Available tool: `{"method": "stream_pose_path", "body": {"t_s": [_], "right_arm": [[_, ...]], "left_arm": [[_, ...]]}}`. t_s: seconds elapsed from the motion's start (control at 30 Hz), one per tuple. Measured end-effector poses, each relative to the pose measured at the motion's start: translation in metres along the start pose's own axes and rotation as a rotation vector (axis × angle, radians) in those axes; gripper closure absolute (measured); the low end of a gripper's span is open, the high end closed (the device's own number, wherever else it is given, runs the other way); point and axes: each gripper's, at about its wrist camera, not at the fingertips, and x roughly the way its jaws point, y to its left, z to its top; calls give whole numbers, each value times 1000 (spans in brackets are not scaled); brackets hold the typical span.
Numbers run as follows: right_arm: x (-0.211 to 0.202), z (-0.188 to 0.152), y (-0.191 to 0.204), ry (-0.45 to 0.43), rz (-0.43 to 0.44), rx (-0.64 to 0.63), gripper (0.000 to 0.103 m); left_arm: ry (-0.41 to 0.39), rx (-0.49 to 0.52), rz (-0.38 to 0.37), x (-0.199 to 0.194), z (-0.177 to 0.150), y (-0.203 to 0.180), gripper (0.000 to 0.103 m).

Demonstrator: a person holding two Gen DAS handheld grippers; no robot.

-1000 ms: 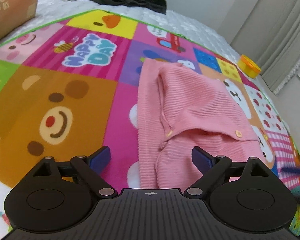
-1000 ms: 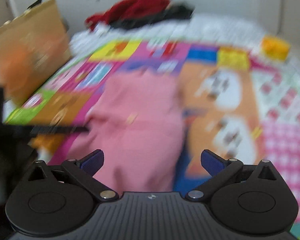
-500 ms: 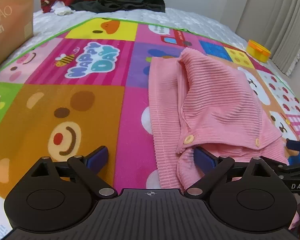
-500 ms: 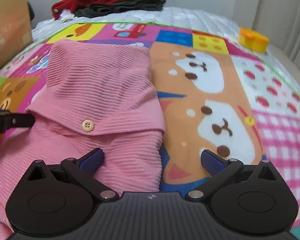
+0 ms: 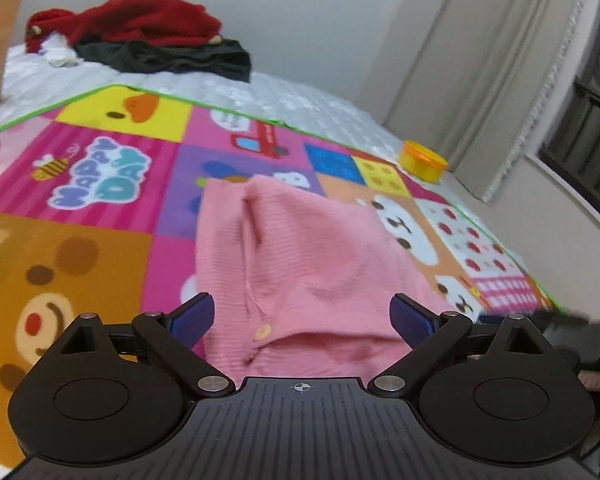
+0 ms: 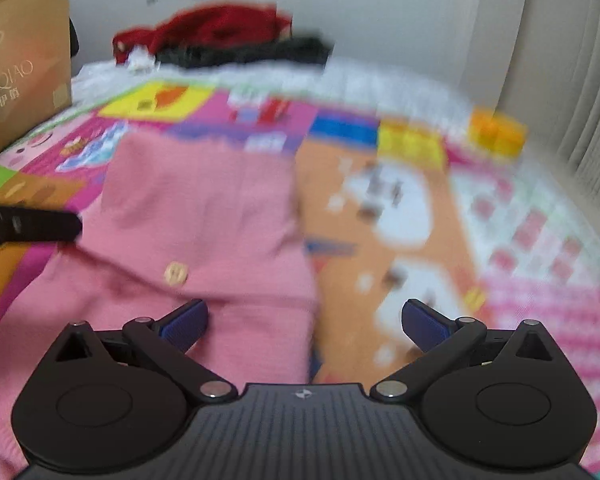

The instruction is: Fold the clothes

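**Pink ribbed garment partly folded on play mat; both grippers spread wide, nothing held**

The pink ribbed garment [image 5: 300, 264] is seen lying on the patchwork cartoon play mat [image 5: 100, 168], which is spread over a white quilted bed [image 5: 260, 92]. One side panel is folded over the body, with a lengthwise crease down the left third. A cream button [image 5: 263, 333] is visible at the near edge of the folded panel; in the right wrist view a similar button [image 6: 175, 273] is noted on the flap edge, though that view is motion-blurred.

Left gripper [image 5: 302, 316]: fingers are set wide apart, one blue pad [image 5: 192, 316] over the mat at the garment's left edge, the other over the pink fabric. No cloth is seen between them. Whether the pads touch the fabric cannot be told.

Right gripper [image 6: 304, 320]: fingers are likewise wide, the left pad [image 6: 184, 320] over the garment's near right part, the right pad over the orange dog panel of the mat. Nothing is gripped.

A black bar, apparently part of the left gripper, is seen at the left margin of the right wrist view, at the garment's left edge.

Surroundings: red clothing [image 5: 132, 20] and dark clothing [image 5: 168, 58] are piled at the bed's far end; a yellow tub [image 5: 422, 160] sits near the mat's far right corner; a cardboard box [image 6: 20, 60] stands at the left; curtains [image 5: 500, 80] hang at the right.
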Motion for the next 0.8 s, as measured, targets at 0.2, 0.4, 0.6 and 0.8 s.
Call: {"method": "stream_pose_path", "body": {"t_s": [0.2, 0.4, 0.6, 0.8], "right_arm": [[8, 1, 20, -65, -134, -176, 0], [9, 9, 2, -115, -220, -117, 0], [18, 8, -23, -26, -219, -9, 0], [22, 5, -19, -21, -221, -47, 0]], "left_arm": [[7, 67, 72, 3, 2, 1, 5], [63, 104, 153, 14, -3, 8, 5], [61, 200, 269, 19, -2, 10, 3], [60, 131, 262, 7, 7, 17, 2]]}}
